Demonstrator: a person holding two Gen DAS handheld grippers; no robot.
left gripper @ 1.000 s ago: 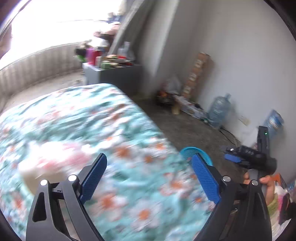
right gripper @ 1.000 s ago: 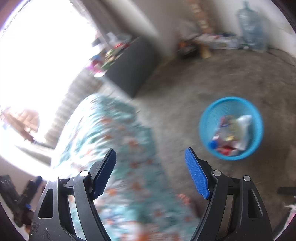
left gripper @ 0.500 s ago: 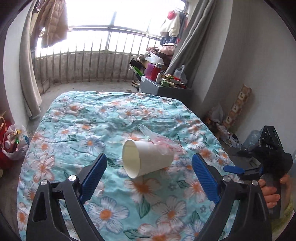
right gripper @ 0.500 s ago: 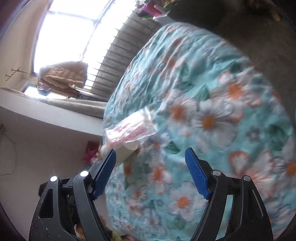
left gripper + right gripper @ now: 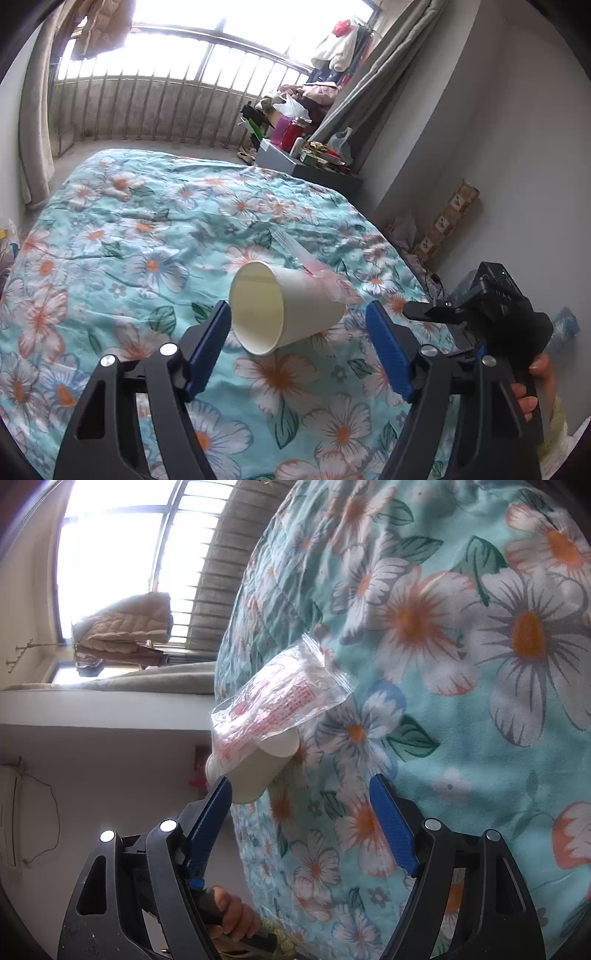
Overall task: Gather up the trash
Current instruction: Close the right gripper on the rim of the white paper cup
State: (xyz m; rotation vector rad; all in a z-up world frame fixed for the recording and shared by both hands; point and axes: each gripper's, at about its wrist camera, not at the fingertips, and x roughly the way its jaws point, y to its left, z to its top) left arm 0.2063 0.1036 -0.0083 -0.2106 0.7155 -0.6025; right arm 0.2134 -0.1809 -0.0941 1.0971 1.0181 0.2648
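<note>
A white paper cup (image 5: 306, 310) lies on its side on the floral bedspread (image 5: 129, 258), mouth towards me. A clear plastic bag with red print (image 5: 328, 282) rests against its far end. My left gripper (image 5: 299, 345) hovers just in front of the cup. Its jaws are closing, the cup's rim sits close to the left pad, and neither pad presses on it. In the right wrist view, the cup (image 5: 255, 775) and the bag (image 5: 280, 701) lie ahead and to the left of my right gripper (image 5: 301, 827), which is open with nothing between its fingers.
A grey cabinet (image 5: 306, 173) crowded with bottles and packets stands past the bed's far corner, by a curtain and a balcony railing. A grey wall runs along the right. A person's hand (image 5: 528, 391) holds the right gripper's black body at the bed's right edge.
Both views swung from the floor and the blue basket onto the bed. The left gripper came closer to the cup and its jaws narrowed. The right gripper neared the cup and bag.
</note>
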